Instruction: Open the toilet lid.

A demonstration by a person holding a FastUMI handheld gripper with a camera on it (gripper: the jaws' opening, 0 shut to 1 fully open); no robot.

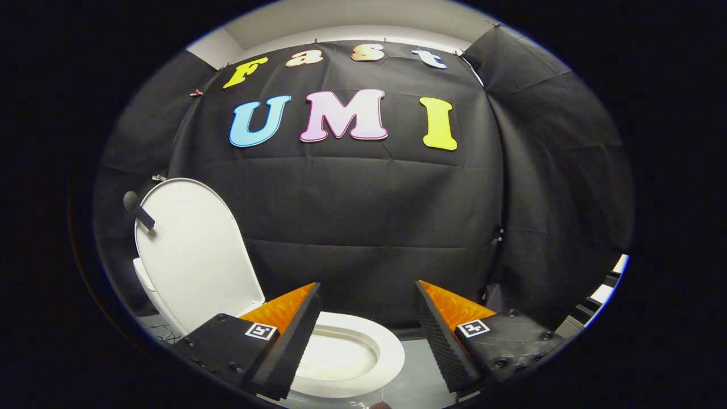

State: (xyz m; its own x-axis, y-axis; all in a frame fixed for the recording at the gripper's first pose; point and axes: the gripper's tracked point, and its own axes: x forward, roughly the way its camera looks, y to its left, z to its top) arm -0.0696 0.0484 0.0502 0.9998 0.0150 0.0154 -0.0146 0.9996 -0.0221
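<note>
A white toilet stands low and to the left, below my fingers. Its lid (190,253) is raised upright, leaning back toward the booth's cloth wall. The white seat ring (386,349) lies flat around the open bowl (335,358), which shows between and under my fingers. My gripper (368,292) is open, with a wide gap and nothing between the fingers. The left finger (292,335) overlaps the seat's left side in the view; the right finger (446,335) is to the right of the seat. The lid stands apart from both fingers, to the left of them.
A small dark knob on a stub (138,209) sticks out by the lid's upper left edge. Black cloth wall (369,216) hangs close behind the toilet. Grey floor (417,380) shows to the right of the seat. Pale fittings (605,292) show at the far right.
</note>
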